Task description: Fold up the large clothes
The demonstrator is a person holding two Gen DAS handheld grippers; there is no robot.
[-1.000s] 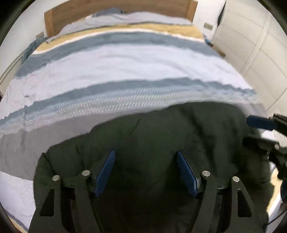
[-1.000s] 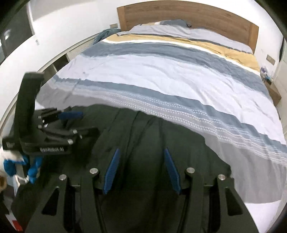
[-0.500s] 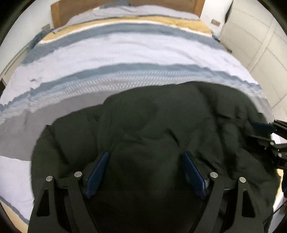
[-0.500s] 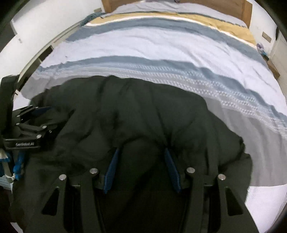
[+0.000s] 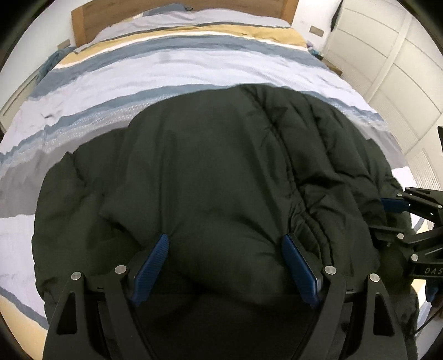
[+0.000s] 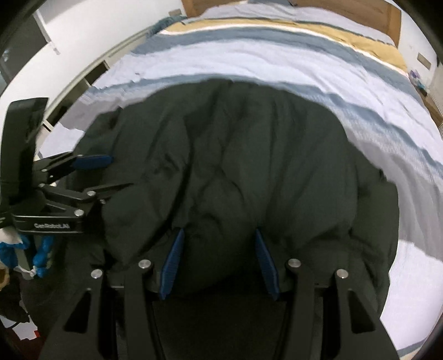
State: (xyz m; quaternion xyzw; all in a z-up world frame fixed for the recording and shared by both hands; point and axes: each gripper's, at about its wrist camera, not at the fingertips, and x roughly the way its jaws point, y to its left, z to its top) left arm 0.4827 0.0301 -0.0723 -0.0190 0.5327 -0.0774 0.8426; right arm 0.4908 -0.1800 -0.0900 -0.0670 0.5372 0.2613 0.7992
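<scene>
Left wrist view: the dark puffy jacket (image 5: 221, 180) lay heaped on the near part of the bed (image 5: 171, 63), over the striped duvet, with the wooden headboard (image 5: 83, 22) far behind. The left gripper (image 5: 224, 265) had a thick bulge of the jacket between its blue pads (image 5: 151, 267), and the padding swelled out against both; it appeared to be grasping that fold with its jaws set wide. At the right edge the right gripper (image 5: 393, 205) reached into the garment's side, beside the white wardrobe doors (image 5: 387, 55).

Right wrist view: the same jacket (image 6: 235, 166) filled the middle, bunched and rounded rather than flat. The right gripper (image 6: 218, 263) was clenched on a roll of the fabric, narrower than the other claw's hold. The left gripper (image 6: 94, 171) showed at the left edge, its blue pad against the jacket's edge.

As a judgement, the folding looked only part done: the garment seemed doubled over but lumpy, with no neat rectangle, and flattening and the final folds were left
</scene>
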